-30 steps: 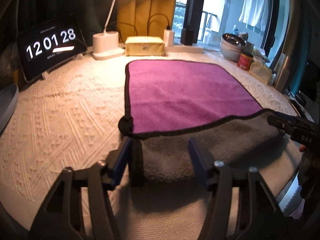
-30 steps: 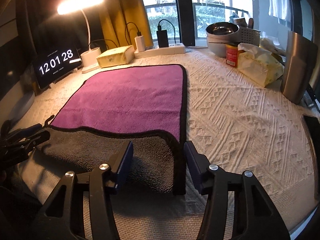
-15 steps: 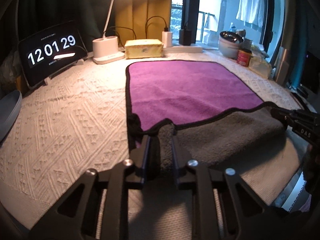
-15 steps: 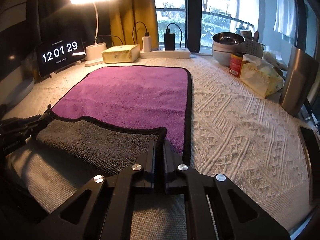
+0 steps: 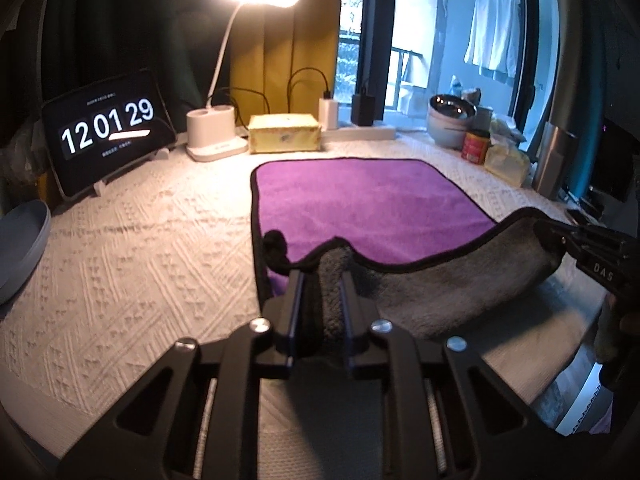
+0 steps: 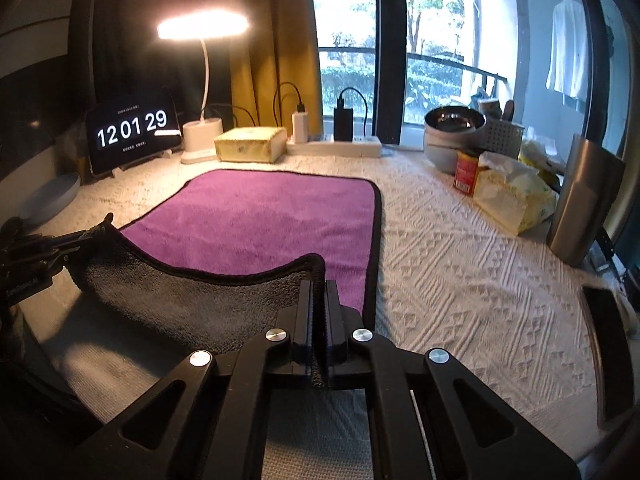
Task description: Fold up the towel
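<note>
A towel, purple on top (image 5: pixel 360 200) (image 6: pixel 272 216) and grey underneath with a black hem, lies on the white textured tablecloth (image 5: pixel 140 248). Its near edge is lifted, grey side (image 5: pixel 460 284) (image 6: pixel 192 300) facing me. My left gripper (image 5: pixel 322 284) is shut on the near left corner of the towel. My right gripper (image 6: pixel 318 292) is shut on the near right corner. Each gripper also shows in the other's view: the right one at the right edge (image 5: pixel 592 252), the left one at the left edge (image 6: pixel 36 248).
At the back stand a clock tablet (image 5: pixel 104 128), a lit desk lamp (image 5: pixel 216 132), a yellow box (image 5: pixel 284 132), chargers on a power strip (image 6: pixel 340 140). A bowl (image 6: pixel 452 132), red can (image 6: pixel 464 172), tissue pack (image 6: pixel 512 196) and steel cup (image 6: pixel 584 200) stand right. A grey plate (image 5: pixel 20 248) lies left.
Both grippers went from open around the towel's near corners to shut on them. They have since lifted the near edge off the table, with the grey underside now raised.
</note>
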### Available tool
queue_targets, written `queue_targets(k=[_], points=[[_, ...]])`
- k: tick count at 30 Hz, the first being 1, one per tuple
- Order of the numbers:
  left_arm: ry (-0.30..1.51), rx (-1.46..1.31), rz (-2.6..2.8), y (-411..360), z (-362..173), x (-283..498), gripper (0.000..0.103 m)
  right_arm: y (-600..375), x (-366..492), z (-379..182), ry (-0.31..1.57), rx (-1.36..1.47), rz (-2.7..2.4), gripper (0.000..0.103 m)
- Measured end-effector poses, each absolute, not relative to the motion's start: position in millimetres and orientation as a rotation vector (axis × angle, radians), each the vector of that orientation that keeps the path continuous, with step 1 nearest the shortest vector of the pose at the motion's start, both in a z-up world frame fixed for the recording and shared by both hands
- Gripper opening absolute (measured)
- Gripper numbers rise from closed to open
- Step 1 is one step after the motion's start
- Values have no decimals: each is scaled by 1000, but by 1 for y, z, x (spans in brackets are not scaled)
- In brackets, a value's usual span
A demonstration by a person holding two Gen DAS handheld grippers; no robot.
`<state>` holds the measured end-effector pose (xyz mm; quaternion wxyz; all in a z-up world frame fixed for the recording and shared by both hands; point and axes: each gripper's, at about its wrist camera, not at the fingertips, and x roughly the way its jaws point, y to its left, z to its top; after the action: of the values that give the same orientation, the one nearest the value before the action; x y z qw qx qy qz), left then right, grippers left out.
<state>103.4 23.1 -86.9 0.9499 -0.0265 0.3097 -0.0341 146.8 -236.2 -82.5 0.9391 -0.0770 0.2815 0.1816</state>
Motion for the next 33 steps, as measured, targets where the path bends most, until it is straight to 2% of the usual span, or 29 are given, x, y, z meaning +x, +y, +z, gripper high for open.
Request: queue_targets(k=[33], points=[[469,-33,-78,36,-40,148,18,-222,189,-31,386,-209,374,5]])
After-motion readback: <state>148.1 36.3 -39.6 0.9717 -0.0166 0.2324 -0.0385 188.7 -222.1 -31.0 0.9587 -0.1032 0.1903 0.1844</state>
